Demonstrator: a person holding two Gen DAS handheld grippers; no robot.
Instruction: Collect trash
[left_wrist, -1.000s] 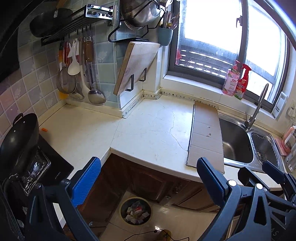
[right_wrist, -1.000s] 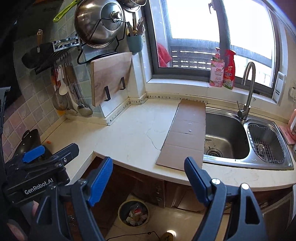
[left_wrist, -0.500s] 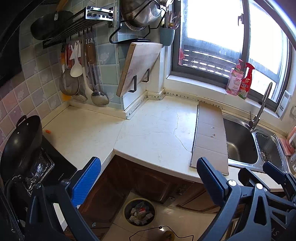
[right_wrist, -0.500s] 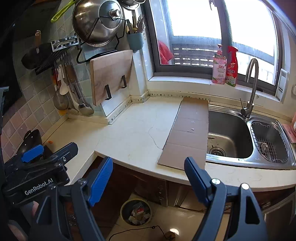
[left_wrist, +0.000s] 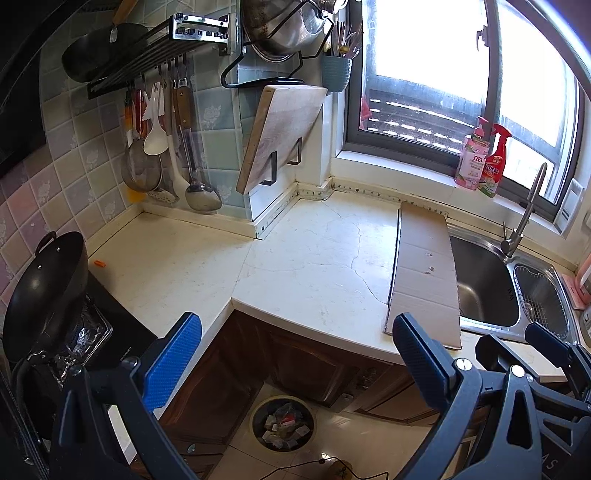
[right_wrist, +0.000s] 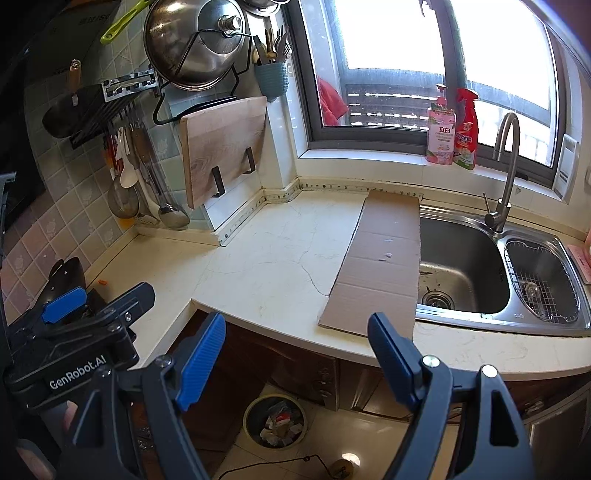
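Both tongs stand wide apart with nothing between their blue-padded fingers. The left tongs (left_wrist: 297, 341) fill the bottom of the left wrist view, hanging off the front edge of the cream, cracked stone table (left_wrist: 303, 258); the right tongs (right_wrist: 297, 334) sit the same way at the bottom of the right wrist view, and the left tongs' black body shows at the lower left of that frame.

A flat, long strip of brown cardboard (right_wrist: 380, 262) lies on the table in the centre right of the frame, its right edge overlapping the rim of the stainless steel sink (right_wrist: 465, 266). Its near end reaches close to the table's front edge.

At the bottom centre, on the tiled floor, stands a round dark trash bin (right_wrist: 275, 421) with crumpled scraps of paper inside. A tiny orange scrap (left_wrist: 99, 263) lies on the table at the left middle, beside a black wok (left_wrist: 40, 295). A wooden cutting board (right_wrist: 221, 147) hangs on the wall at upper left, and two pink and red cleaner bottles (right_wrist: 452, 129) stand on the window sill at upper right.
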